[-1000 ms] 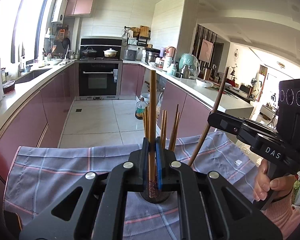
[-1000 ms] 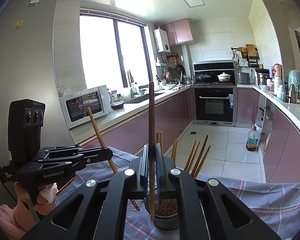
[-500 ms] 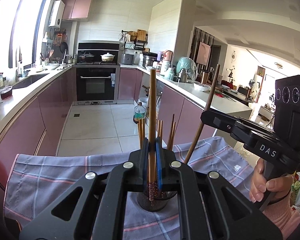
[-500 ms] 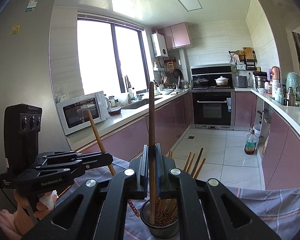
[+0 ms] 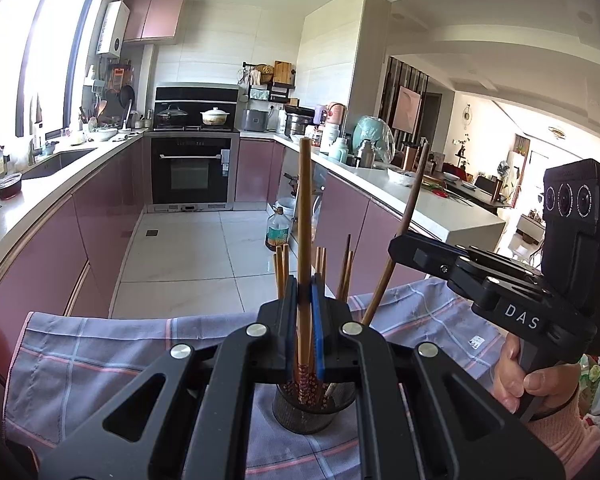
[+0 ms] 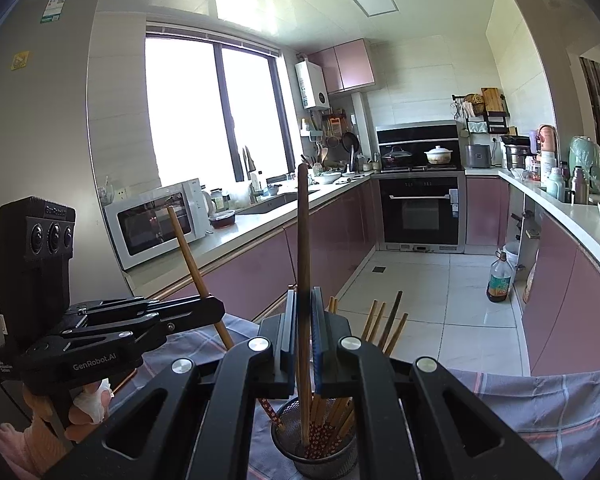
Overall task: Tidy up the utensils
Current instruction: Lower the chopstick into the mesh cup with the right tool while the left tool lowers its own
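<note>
A dark mesh holder (image 5: 300, 416) with several chopsticks stands on a blue-grey checked cloth (image 5: 100, 360). My left gripper (image 5: 305, 292) is shut on a light brown chopstick (image 5: 304, 208), held upright, its patterned end down at the holder's mouth. In the right wrist view the same holder (image 6: 320, 460) sits just below my right gripper (image 6: 303, 304), which is shut on a darker chopstick (image 6: 302, 232) whose lower end reaches inside the holder. Each view shows the other gripper from the side: the right gripper (image 5: 396, 246), and the left gripper (image 6: 216, 308) with its chopstick tilted.
The cloth (image 6: 540, 400) covers the near table edge. Beyond it lies a tiled kitchen floor with a bottle (image 5: 277, 234), pink cabinets on both sides, an oven (image 5: 192, 172) at the back and a microwave (image 6: 156, 220) on the left counter. A person's hands grip both handles.
Both grippers stay shut on their chopsticks. The holder shows a little more fully under the jaws, and the held chopsticks' lower ends sit slightly deeper at its mouth.
</note>
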